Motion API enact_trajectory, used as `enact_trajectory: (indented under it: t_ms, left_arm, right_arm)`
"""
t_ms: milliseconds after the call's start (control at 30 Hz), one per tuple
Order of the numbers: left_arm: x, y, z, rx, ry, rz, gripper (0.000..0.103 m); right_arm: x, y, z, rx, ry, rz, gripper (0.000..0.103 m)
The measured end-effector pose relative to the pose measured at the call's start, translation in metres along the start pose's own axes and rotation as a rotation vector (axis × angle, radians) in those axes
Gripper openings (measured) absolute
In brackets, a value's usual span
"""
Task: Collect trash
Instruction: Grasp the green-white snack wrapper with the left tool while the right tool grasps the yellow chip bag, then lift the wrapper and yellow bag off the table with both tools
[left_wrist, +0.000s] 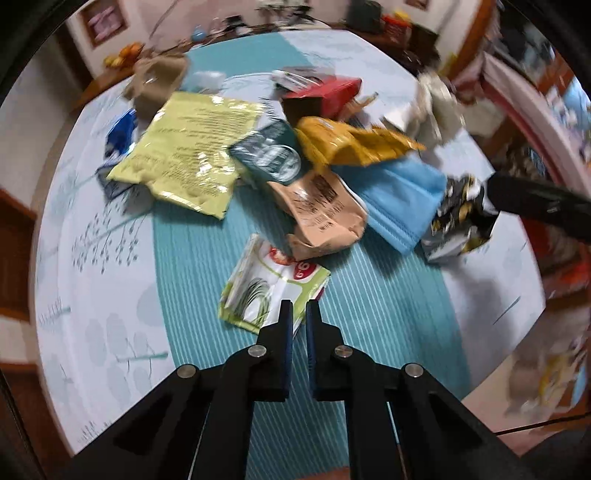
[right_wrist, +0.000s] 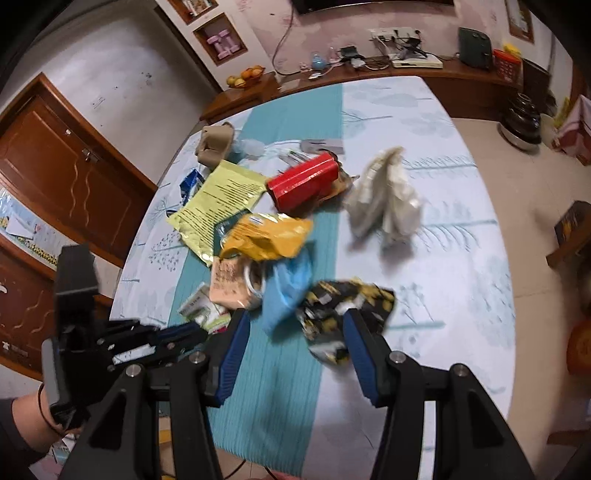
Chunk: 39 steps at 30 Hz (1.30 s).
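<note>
Table (right_wrist: 443, 206) with pale leaf-print cloth, teal stripe down the middle. Beyond it: wooden sideboard (right_wrist: 472, 74) with fruit bowl (right_wrist: 246, 77), power strip (right_wrist: 395, 35), red basket (right_wrist: 505, 64). Brown door (right_wrist: 66, 173) on left.

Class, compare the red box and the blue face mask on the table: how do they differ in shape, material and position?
1. The red box is a stiff, straight-edged block; the blue face mask is soft, pleated and crumpled.
2. The box is glossy; the mask looks dull, like cloth.
3. The box lies at the far end of the pile; the mask lies at the near end, close to the right claw.

Both rest on the table among wrappers.
</note>
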<state>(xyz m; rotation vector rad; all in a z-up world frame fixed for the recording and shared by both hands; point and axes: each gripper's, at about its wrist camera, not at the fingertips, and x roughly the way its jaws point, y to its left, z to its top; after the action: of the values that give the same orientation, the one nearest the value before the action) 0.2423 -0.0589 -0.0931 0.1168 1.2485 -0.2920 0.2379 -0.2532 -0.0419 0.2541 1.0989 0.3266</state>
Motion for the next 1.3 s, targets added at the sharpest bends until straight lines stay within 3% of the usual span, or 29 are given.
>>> enact_trajectory:
  t_ms: [267, 467, 567, 633, 700, 833, 1167, 1300]
  left_arm:
    - [-0.029, 0.031, -0.004, -0.181, -0.048, -0.077, 0.005]
    - [-0.026, 0.039, -0.007, -0.227, -0.035, -0.090, 0.010]
    - [-0.021, 0.037, -0.009, -0.235, -0.029, -0.069, 0.026]
    - [-0.019, 0.037, -0.009, -0.242, -0.027, -0.057, 0.047]
    - [-0.017, 0.040, -0.007, -0.255, -0.031, -0.058, 0.058]
    - [-0.010, 0.046, 0.002, -0.248, -0.023, -0.052, 0.058]
    - [0.031, 0.049, 0.026, -0.167, 0.078, -0.081, 0.058]
    - [0.039, 0.043, 0.027, -0.147, 0.099, -0.093, 0.036]
  right_arm:
    - [0.034, 0.013, 0.035, -0.015, 0.022, 0.001, 0.053]
    - [0.056, -0.001, 0.052, 0.111, 0.064, 0.075, 0.053]
    - [0.065, -0.004, 0.055, 0.145, 0.085, 0.097, 0.053]
    - [0.073, -0.005, 0.055, 0.156, 0.112, 0.090, 0.053]
    - [0.079, -0.004, 0.054, 0.159, 0.133, 0.099, 0.045]
    - [0.080, -0.002, 0.049, 0.134, 0.127, 0.086, 0.023]
    - [0.075, -0.009, 0.052, 0.139, 0.095, 0.108, 0.018]
    - [0.077, -0.013, 0.055, 0.181, 0.102, 0.160, 0.019]
